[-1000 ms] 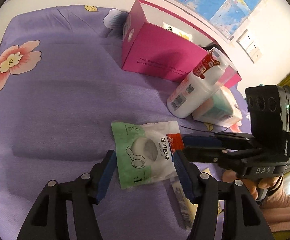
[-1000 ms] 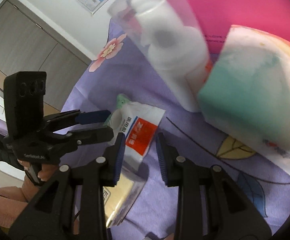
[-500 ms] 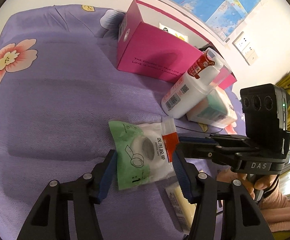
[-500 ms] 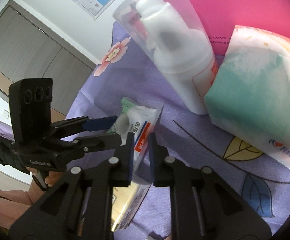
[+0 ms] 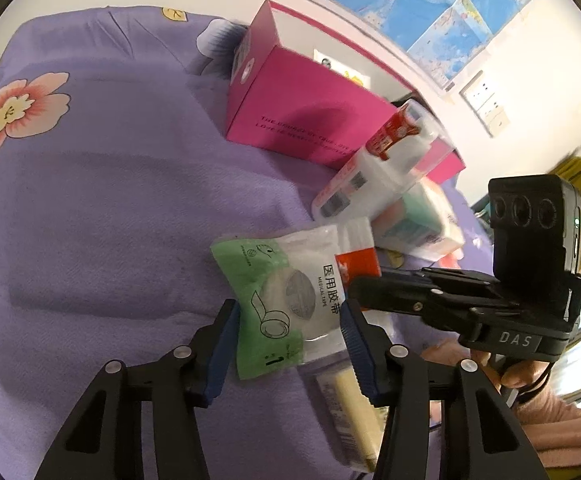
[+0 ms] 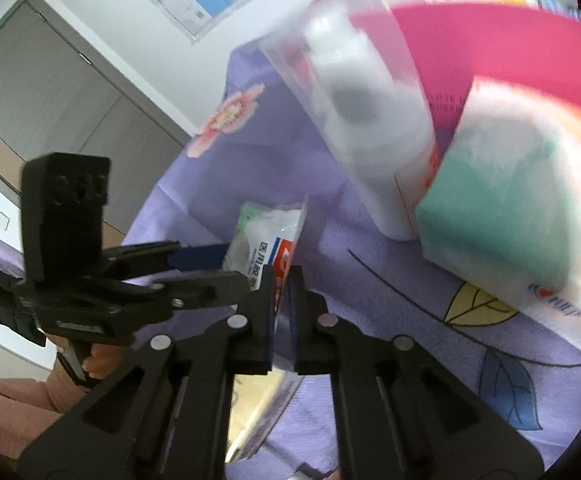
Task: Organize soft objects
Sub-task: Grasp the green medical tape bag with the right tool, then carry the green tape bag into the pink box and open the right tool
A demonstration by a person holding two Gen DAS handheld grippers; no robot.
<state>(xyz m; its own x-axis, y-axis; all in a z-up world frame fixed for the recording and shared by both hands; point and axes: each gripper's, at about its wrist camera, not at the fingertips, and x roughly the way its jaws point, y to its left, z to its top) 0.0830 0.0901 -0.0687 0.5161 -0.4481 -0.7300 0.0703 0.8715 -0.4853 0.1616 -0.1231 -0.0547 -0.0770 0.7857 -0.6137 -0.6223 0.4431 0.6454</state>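
Since the earlier frame my right gripper (image 6: 281, 300) has clamped onto the red edge of the medical tape packet (image 5: 290, 288). The packet lies on the purple sheet (image 5: 110, 220), in front of the pink box (image 5: 306, 120) (bottle alongside). My left gripper (image 5: 288, 324) straddles it, jaws closing, pads not yet pressing.

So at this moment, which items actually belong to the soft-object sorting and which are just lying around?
In the job:
- medical tape packet, pinched at its edge by the right gripper; the left gripper is closing around it
- pink box
- tissue pack

Lying about:
- pump bottle in clear case
- yellowish packet under the tape packet
- wall maps
- purple floral sheet
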